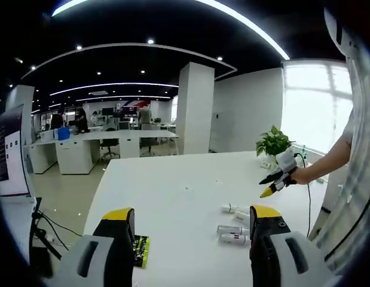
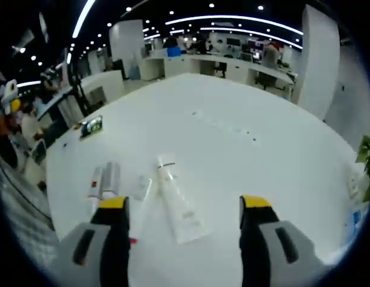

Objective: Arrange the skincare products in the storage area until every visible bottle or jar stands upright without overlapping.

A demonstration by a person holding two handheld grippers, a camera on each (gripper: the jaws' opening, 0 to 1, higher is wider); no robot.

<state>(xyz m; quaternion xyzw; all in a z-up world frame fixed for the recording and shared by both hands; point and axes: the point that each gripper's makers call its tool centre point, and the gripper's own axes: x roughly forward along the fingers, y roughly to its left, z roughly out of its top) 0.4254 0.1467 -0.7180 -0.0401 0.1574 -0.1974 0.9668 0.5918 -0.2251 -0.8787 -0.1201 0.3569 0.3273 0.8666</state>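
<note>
Left gripper view: the left gripper (image 1: 193, 230) is held above the near edge of a white table (image 1: 173, 191), its yellow-tipped jaws spread wide with nothing between them. A small green circuit board (image 1: 140, 250) lies on the table just beside the left jaw. Several small skincare bottles (image 1: 232, 233) are seen lying on their sides near the right jaw, none upright. Further right, the right gripper (image 1: 273, 184) is held by a person's hand (image 1: 301, 175) above the table; its jaws appear nearly closed, though this cannot be told for certain from here. A potted plant (image 1: 273, 143) stands at the far right of the table. Office desks (image 1: 83, 146) are noted beyond.

Right gripper view: the right gripper (image 2: 185, 206) is set wide, empty, over the table (image 2: 232, 143). A white tube (image 2: 177, 203) lies flat between the jaws, cap pointing away. A smaller clear bottle (image 2: 141, 186) lies just left of it. Two small bottles (image 2: 104, 179) lie side by side near the left jaw, touching or nearly so. The circuit board (image 2: 91, 125) is recorded at the far left.
</note>
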